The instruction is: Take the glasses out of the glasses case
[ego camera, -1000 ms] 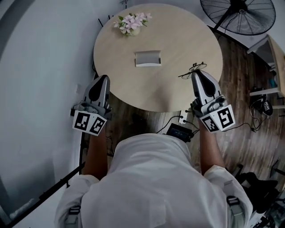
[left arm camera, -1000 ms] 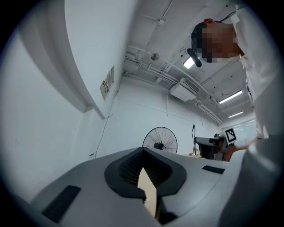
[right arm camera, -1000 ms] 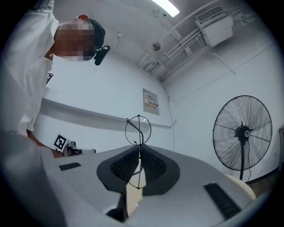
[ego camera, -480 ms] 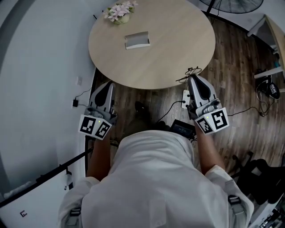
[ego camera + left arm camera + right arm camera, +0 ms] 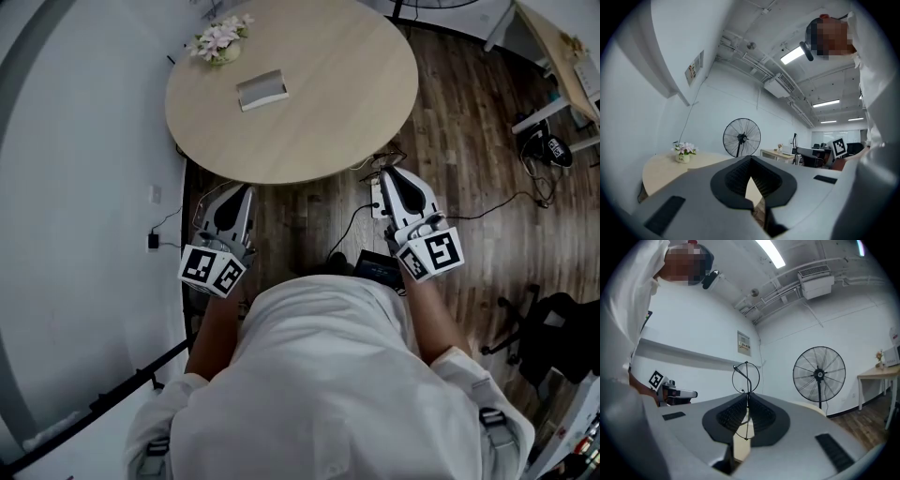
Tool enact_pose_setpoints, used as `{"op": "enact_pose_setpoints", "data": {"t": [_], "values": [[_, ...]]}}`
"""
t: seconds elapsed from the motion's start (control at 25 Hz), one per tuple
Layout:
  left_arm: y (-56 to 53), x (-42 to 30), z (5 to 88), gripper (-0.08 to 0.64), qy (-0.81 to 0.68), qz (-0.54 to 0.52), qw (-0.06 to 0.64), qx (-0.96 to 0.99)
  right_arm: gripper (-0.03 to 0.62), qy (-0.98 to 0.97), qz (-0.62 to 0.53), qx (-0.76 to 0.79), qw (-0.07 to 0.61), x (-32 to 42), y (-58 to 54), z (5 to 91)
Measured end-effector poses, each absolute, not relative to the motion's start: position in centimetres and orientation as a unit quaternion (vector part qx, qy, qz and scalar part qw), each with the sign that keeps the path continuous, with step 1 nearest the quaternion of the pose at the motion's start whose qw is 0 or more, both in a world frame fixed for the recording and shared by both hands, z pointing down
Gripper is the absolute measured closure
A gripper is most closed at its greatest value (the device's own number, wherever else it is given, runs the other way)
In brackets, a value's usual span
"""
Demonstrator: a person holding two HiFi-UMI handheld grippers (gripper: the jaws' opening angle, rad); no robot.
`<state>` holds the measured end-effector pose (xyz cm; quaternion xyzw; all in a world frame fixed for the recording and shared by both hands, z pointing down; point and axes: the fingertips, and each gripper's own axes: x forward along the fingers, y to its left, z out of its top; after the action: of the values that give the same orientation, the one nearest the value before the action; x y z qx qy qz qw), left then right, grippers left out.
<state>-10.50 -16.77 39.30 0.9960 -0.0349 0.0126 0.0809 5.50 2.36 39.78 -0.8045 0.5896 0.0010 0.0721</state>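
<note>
The grey glasses case (image 5: 262, 90) lies on the round wooden table (image 5: 319, 103), far from both grippers. My right gripper (image 5: 388, 175) is held over the floor just off the table's near edge, shut on the thin wire-framed glasses (image 5: 380, 160). In the right gripper view the glasses (image 5: 747, 380) stick up from between the closed pads, one round lens rim above the jaws. My left gripper (image 5: 235, 194) hovers near the table's left front edge. Its jaws meet at the tips (image 5: 750, 160) with nothing between them.
A pot of pink flowers (image 5: 218, 39) stands at the table's far left, also seen as flowers (image 5: 684, 150) in the left gripper view. A standing fan (image 5: 741, 137) and desks are behind. Cables and a power strip (image 5: 375, 199) lie on the wooden floor below.
The person has stepped back from the table. Both grippers have drawn away from the tabletop to over the floor, the right one carrying the glasses with it.
</note>
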Motion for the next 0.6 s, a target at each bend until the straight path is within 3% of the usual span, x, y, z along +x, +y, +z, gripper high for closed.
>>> {"op": "enact_pose_setpoints", "data": {"t": [0.6], "values": [[-17.7, -21.7, 39.5, 0.549, 0.048, -0.025, 0.137, 0.989, 0.561, 0.548, -0.044, -0.835, 0.032, -6.6, 0.1, 40.2]]}}
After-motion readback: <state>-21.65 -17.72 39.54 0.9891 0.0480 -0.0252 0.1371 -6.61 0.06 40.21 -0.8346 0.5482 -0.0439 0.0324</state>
